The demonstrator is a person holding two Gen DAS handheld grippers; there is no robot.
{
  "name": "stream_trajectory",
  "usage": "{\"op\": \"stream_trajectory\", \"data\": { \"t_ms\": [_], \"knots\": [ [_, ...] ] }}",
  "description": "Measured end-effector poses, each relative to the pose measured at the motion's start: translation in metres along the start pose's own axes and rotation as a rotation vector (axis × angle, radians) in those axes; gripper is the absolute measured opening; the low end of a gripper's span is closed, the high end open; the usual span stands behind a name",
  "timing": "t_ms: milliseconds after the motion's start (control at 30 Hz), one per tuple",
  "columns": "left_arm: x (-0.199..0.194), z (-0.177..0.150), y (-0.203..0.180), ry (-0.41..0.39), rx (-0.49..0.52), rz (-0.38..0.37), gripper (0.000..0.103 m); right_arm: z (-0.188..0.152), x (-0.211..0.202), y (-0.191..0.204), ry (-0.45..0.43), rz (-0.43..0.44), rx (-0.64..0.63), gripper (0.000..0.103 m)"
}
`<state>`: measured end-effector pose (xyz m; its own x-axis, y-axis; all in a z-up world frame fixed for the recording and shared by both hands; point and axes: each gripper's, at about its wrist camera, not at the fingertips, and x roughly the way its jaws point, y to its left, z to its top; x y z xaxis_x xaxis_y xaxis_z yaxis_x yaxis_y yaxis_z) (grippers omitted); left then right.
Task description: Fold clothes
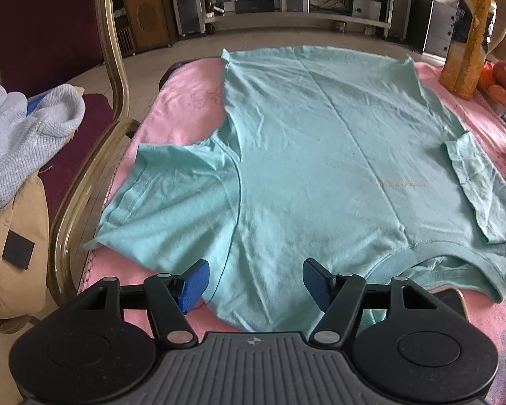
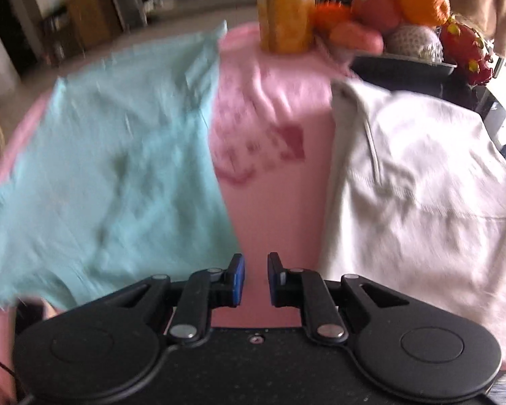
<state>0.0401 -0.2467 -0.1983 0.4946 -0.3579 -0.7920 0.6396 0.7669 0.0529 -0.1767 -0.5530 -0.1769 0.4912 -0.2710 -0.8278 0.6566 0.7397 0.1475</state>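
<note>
A mint-green T-shirt (image 1: 307, 155) lies spread flat on a pink cloth (image 1: 185, 94), collar toward me, its right sleeve folded onto the body. My left gripper (image 1: 255, 283) is open and empty just above the shirt's near left shoulder. In the blurred right wrist view the same shirt (image 2: 111, 168) lies at the left. My right gripper (image 2: 255, 278) hangs over the bare pink cloth (image 2: 270, 202) between the shirt and a white hoodie (image 2: 421, 195); its jaws stand a small gap apart with nothing between them.
A chair with a gold frame (image 1: 84, 175) holding a light blue knit (image 1: 23, 125) and a tan garment stands at the left. An orange juice bottle (image 1: 469, 33) and a fruit bowl (image 2: 404, 23) stand at the far right of the table.
</note>
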Motion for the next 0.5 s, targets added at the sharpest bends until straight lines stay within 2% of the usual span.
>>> {"op": "stream_trajectory", "data": {
  "t_ms": [67,167,333,500],
  "knots": [
    [0.001,0.001,-0.001,-0.006,-0.005,-0.015,0.05,0.007,-0.003,0.004,-0.043,0.061,0.03,0.014],
    [0.002,0.001,-0.001,-0.015,-0.012,-0.037,0.044,0.018,0.009,0.023,-0.04,0.15,0.038,0.014],
    [0.017,-0.002,-0.005,0.051,0.007,-0.026,0.045,0.014,0.034,0.055,0.045,0.13,-0.056,0.015],
    [0.015,-0.006,-0.003,0.076,0.018,-0.028,0.047,0.004,0.031,0.054,0.11,0.114,-0.084,0.015]
  ]
}}
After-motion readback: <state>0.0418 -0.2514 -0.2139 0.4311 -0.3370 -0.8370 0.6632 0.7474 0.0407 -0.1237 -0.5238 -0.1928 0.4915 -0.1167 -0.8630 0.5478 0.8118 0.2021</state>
